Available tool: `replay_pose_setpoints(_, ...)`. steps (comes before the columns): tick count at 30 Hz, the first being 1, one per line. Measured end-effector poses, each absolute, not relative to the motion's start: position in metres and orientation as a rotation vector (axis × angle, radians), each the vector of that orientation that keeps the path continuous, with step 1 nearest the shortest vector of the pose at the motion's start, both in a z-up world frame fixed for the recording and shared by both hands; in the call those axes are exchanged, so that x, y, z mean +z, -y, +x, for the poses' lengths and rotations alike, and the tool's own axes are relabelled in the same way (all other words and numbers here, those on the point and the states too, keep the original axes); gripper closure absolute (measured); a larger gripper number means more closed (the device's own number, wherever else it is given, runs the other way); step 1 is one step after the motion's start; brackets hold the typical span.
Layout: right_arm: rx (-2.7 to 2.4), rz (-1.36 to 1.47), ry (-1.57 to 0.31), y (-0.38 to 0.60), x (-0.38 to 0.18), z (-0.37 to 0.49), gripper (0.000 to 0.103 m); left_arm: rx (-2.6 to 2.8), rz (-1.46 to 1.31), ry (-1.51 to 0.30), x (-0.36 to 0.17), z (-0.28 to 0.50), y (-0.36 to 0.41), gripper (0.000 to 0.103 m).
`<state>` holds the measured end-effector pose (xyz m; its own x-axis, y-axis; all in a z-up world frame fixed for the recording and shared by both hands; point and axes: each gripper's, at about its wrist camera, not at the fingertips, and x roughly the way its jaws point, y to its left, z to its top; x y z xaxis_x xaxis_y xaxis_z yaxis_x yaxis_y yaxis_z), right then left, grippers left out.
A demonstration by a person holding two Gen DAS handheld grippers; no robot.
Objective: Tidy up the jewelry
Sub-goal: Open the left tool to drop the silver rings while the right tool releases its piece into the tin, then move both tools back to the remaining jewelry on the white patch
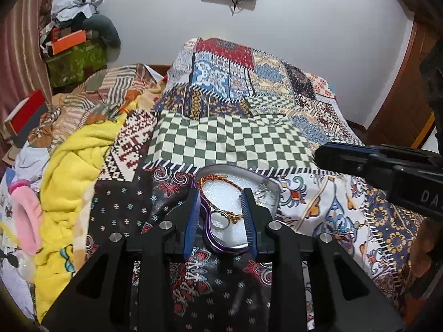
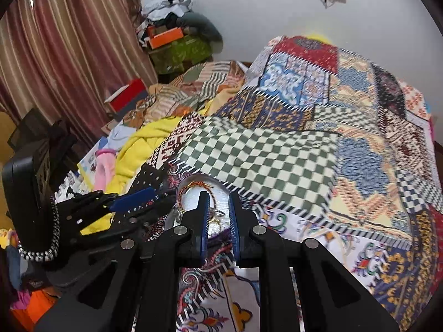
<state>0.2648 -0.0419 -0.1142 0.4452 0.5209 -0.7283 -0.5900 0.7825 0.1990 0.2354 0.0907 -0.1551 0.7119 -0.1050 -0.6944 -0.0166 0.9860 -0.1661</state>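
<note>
A heart-shaped purple tin (image 1: 238, 170) lined with white foam lies on the patchwork bedspread. It holds a gold chain (image 1: 235, 215), a silver ring (image 1: 220, 220) and a silver piece (image 1: 261, 191). My left gripper (image 1: 220, 193) is open low over the tin, its left finger at the tin's left rim and its right finger over the foam. My right gripper (image 1: 326, 155) comes in from the right, short of the tin. In the right wrist view, my right gripper (image 2: 219, 196) is open with a narrow gap, the tin (image 2: 193, 178) just beyond it and the left gripper (image 2: 133, 196) to its left.
The bedspread (image 1: 235, 138) humps up over pillows behind the tin. A yellow blanket (image 1: 77, 166) and a pink item (image 1: 25, 215) lie to the left, with a red box (image 1: 27, 110) and stacked boxes (image 1: 74, 55) beyond. A striped curtain (image 2: 69, 55) hangs left.
</note>
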Motion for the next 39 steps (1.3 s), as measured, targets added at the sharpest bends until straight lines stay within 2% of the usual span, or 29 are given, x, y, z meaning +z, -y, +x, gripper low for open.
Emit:
replay_pose_setpoints(7, 0.632, -0.104, -0.822, 0.072, -0.092, 0.243, 0.091, -0.055, -0.130, -0.721, -0.122, 0.213, -0.075, 0.074)
replay_pose_setpoints(10, 0.607, -0.098, -0.810, 0.087, -0.085, 0.233, 0.091, -0.060, -0.115, -0.695, -0.109, 0.203, -0.066, 0.068)
replay_pose_setpoints(14, 0.569, -0.081, -0.793, 0.112, -0.076, 0.219, 0.090, -0.070, -0.091, -0.669, -0.094, 0.190, -0.052, 0.066)
replay_pose_setpoints(16, 0.547, -0.077, -0.790, 0.124, -0.072, 0.213, 0.089, -0.076, -0.082, -0.657, -0.087, 0.183, -0.044, 0.062)
replay_pose_setpoints(18, 0.520, -0.073, -0.784, 0.138, -0.069, 0.207, 0.084, -0.080, -0.076, -0.650, -0.083, 0.178, -0.038, 0.058)
replay_pose_setpoints(21, 0.472, -0.058, -0.773, 0.155, -0.067, 0.199, 0.062, -0.099, -0.071, -0.652, -0.080, 0.173, -0.026, 0.056)
replay_pose_setpoints(23, 0.445, -0.040, -0.765, 0.168, -0.068, 0.194, 0.056, -0.111, -0.068, -0.663, -0.081, 0.172, -0.018, 0.054)
replay_pose_setpoints(39, 0.326, -0.014, -0.873, 0.225, -0.118, 0.186, 0.056, -0.180, 0.015, -0.865, -0.144, 0.197, 0.042, 0.054)
